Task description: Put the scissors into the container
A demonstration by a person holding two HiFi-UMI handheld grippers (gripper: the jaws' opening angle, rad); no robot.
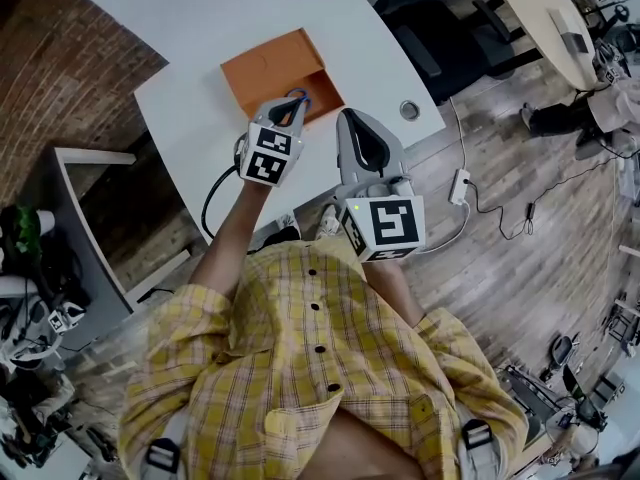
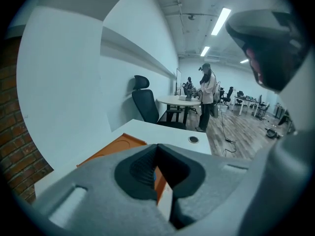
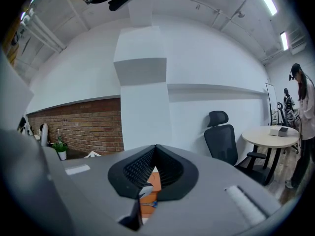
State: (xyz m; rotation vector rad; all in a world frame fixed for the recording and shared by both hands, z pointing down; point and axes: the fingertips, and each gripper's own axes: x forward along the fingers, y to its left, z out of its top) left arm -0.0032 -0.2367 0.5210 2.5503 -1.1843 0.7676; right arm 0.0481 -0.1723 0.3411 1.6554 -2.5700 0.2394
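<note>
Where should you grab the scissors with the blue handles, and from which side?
Best guess: pinch the handle end of the blue-handled scissors, coming straight down from above. Only the blue loops show, in the open orange rectangular container just past the left hand-held gripper; the blades are hidden. The container's walls would likely block a sideways approach.

The counter (image 1: 190, 138) looks smooth and matt; the container (image 1: 272, 68) matt, cardboard-like; the floor (image 1: 540, 228) wooden planks; the wall (image 3: 83, 127) rough brick.
</note>
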